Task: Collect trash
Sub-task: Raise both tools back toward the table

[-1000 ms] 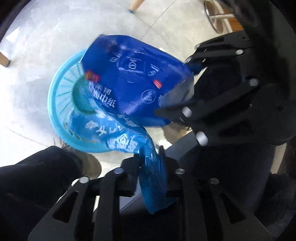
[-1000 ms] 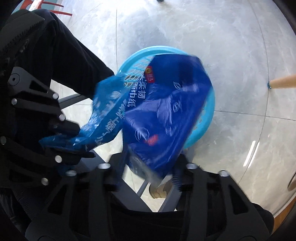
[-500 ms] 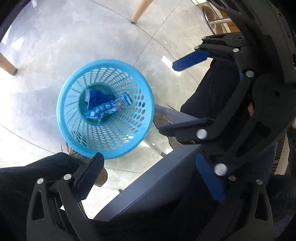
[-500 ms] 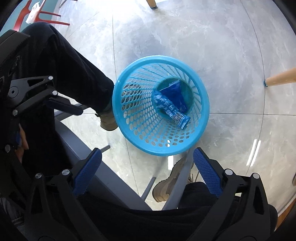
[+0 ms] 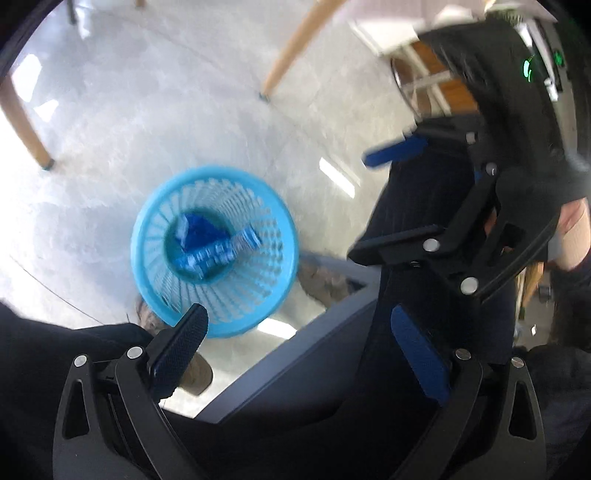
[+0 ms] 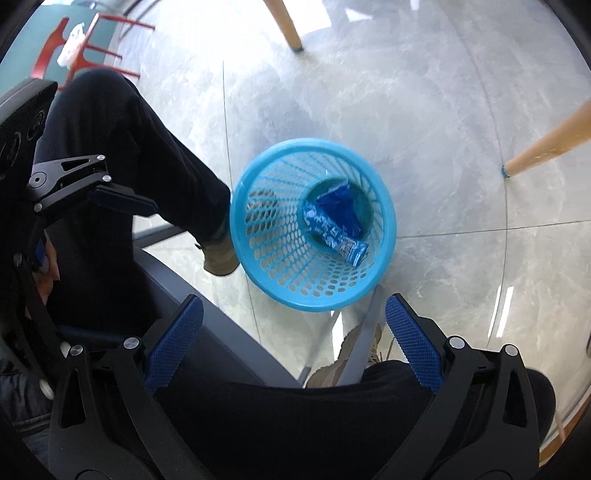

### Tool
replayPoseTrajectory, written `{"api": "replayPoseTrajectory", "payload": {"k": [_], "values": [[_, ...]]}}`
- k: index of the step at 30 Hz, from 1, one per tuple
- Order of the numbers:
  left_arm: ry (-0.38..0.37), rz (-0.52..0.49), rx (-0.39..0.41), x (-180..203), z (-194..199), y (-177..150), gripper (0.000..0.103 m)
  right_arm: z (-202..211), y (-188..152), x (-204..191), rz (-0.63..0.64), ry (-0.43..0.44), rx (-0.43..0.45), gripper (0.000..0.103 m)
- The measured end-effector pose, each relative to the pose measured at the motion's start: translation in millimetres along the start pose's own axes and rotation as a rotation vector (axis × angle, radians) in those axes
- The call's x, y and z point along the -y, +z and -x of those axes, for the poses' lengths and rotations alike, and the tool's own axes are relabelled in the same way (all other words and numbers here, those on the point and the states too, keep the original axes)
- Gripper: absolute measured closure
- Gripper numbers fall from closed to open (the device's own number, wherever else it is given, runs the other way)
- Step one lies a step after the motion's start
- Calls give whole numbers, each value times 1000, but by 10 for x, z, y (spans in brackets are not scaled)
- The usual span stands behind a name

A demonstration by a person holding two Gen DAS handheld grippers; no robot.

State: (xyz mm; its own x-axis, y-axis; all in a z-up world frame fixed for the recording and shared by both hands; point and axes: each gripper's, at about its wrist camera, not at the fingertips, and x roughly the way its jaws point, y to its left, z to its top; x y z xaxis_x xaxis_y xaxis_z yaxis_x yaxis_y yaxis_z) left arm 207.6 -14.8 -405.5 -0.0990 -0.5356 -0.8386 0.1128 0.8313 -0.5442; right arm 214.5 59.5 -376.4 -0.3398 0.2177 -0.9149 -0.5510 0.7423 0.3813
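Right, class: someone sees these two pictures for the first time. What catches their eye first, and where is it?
The bright blue mesh basket on the pale tiled floor, mid-picture, stands out first. At its bottom lies crumpled blue plastic packaging. Nearer the camera, the blue pads of the open right hand-held gripper frame the basket from below.

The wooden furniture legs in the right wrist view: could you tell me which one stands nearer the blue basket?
The slanted leg at the right edge stands nearer the basket; the other leg stands farther off at the top.

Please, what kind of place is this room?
Probably an indoor dining or office area: polished grey floor tiles, wooden furniture legs, a red chair, and a blue wastebasket.
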Motion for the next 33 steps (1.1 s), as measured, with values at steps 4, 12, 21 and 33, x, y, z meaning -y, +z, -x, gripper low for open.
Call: {"api": "replayPoseTrajectory", "payload": {"k": [4, 12, 21, 33], "values": [[19, 29, 157, -33, 443, -143, 6, 333, -182, -90, -14, 3, 85, 8], [-20, -30, 442, 250, 1342, -479, 6, 1115, -673, -483, 43, -33, 322, 8], [32, -91, 631, 639, 1992, -615, 6, 1735, -1082, -841, 110, -106, 476, 8], [189, -174, 814, 869, 2613, -544, 6, 2361, -1268, -990, 133, -183, 621, 8]]}}
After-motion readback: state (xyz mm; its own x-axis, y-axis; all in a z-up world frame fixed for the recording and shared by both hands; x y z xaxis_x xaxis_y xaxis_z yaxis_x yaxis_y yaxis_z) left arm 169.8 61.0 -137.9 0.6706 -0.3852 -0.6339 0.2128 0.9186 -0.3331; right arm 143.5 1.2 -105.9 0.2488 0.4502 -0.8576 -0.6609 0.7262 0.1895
